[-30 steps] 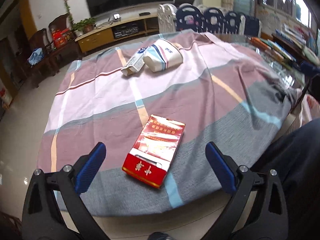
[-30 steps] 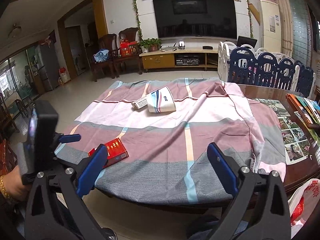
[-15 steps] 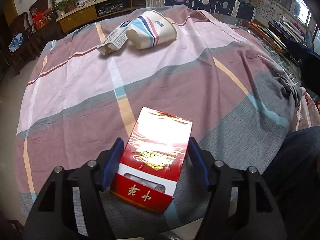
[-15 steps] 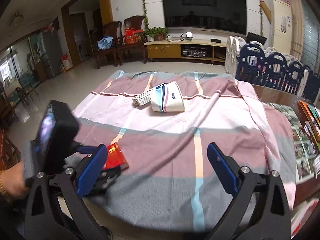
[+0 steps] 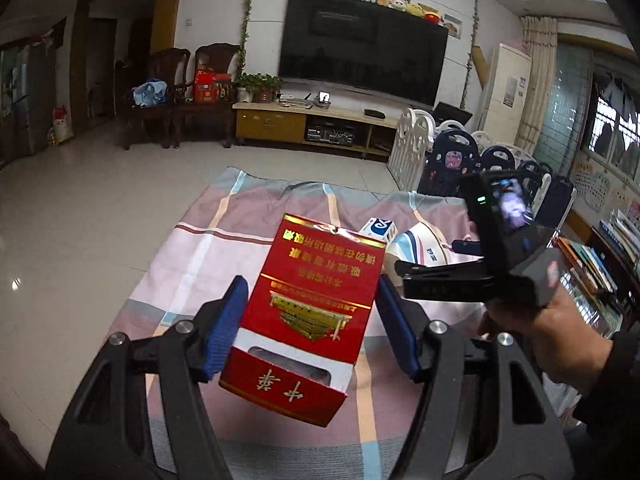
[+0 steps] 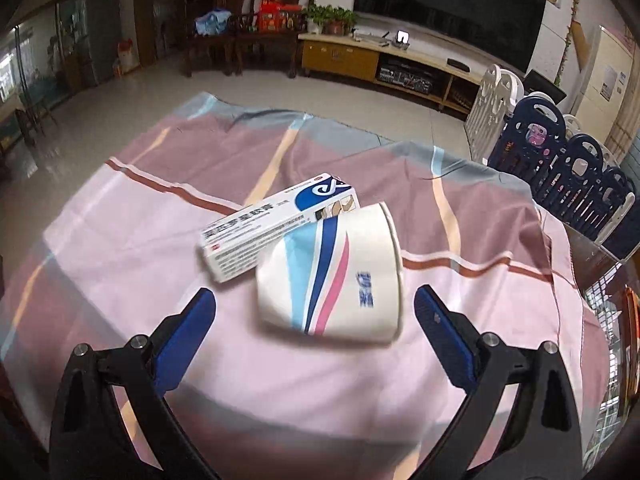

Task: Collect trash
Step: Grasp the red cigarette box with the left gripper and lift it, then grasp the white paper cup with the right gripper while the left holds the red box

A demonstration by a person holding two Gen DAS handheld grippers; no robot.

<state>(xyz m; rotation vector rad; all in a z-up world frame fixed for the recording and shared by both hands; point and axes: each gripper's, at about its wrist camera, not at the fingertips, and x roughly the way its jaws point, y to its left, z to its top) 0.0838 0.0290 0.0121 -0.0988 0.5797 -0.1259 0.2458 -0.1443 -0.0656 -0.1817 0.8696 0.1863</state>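
My left gripper (image 5: 310,330) is shut on a red cigarette carton (image 5: 306,312) and holds it in the air above the striped cloth (image 5: 192,256). In the right wrist view my right gripper (image 6: 314,338) stands open just in front of a white paper cup (image 6: 340,276) that lies on its side. A white and blue box (image 6: 276,220) lies against the cup's far left side. The left wrist view shows the cup (image 5: 420,246) and the box (image 5: 378,228) partly hidden behind the carton, with the right gripper's body (image 5: 472,280) in a hand (image 5: 536,332) over them.
The cloth-covered table (image 6: 100,248) fills the foreground. A navy and white playpen fence (image 6: 560,160) stands at the right, and books (image 5: 608,256) lie on the table's right side. A TV stand (image 6: 384,62) and dark chairs (image 6: 240,28) line the far wall across open floor.
The left gripper closed on the red carton and lifted it off the cloth. The right gripper moved forward and down across the table to the cup and box, still open.
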